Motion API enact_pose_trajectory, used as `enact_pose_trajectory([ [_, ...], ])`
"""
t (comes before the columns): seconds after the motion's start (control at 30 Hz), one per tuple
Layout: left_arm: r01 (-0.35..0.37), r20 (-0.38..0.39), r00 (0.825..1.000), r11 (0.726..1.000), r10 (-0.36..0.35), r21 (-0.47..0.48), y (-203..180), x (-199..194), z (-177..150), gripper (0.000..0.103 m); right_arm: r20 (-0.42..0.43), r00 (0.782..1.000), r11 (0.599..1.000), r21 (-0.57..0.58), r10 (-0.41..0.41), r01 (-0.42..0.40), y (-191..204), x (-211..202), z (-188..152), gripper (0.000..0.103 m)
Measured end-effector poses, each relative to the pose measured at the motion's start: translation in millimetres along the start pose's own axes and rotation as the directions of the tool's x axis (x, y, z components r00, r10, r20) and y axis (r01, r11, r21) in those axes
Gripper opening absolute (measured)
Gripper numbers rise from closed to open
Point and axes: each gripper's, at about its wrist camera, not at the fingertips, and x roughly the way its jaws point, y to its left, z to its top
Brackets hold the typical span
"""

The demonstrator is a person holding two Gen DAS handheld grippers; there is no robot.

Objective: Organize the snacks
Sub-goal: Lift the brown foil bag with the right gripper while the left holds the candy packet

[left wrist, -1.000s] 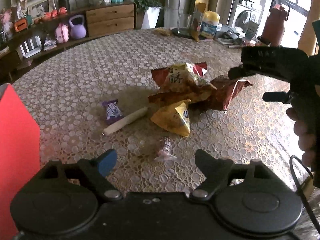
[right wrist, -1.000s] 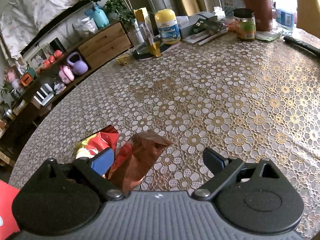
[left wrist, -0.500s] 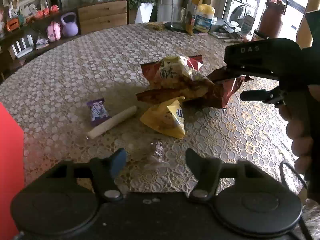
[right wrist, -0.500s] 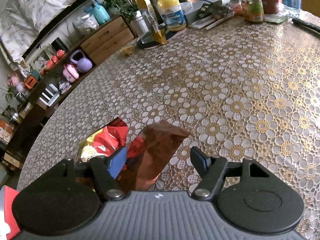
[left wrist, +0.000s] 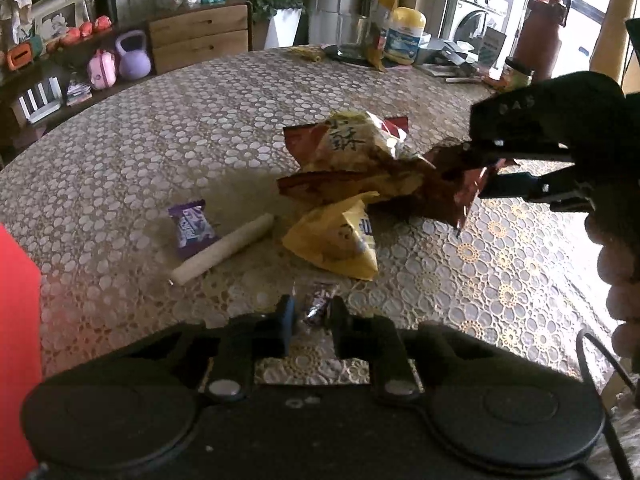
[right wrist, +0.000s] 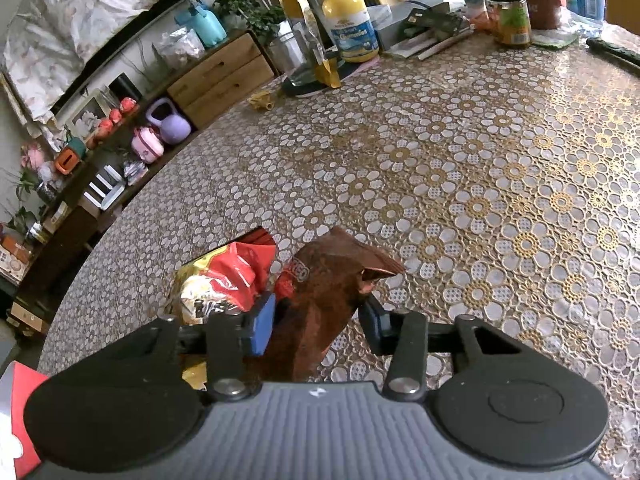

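A heap of snack bags lies mid-table: a yellow-red bag (left wrist: 352,140), a yellow bag (left wrist: 336,240) and a shiny red-brown bag (left wrist: 452,184). My right gripper (right wrist: 316,316) is shut on the red-brown bag (right wrist: 324,304); it also shows in the left wrist view (left wrist: 480,160). My left gripper (left wrist: 310,316) is shut on a small clear-wrapped candy (left wrist: 316,308) at the table's near side. A purple candy packet (left wrist: 192,226) and a white stick snack (left wrist: 224,250) lie to the left.
A red box (left wrist: 16,340) stands at the near left edge. Jars, a yellow-lidded bottle (right wrist: 352,28), a glass and papers crowd the table's far side. A maroon flask (left wrist: 538,28) stands far right. Shelves with a purple kettlebell (left wrist: 132,60) are beyond the table.
Both grippers have closed: the left onto the small candy, the right onto the red-brown bag. The left gripper has also moved forward to the candy.
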Motion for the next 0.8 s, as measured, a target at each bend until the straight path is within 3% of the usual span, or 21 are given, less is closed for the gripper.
enact_pose_trajectory([
  [0.13,0.018,-0.005,1.000,0.999,-0.018,-0.027,4.9,-3.0,-0.5,0.014,-0.003,1.000,1.000,-0.002,-0.008,0.008,-2.5,-7.0,-2.6,0.034],
  [0.8,0.041,0.026,0.999,0.995,-0.039,-0.088,14.8,-62.3,-11.5,0.014,-0.011,0.999,0.990,-0.134,0.032,-0.033,2.0,-97.1,-42.3,0.033],
])
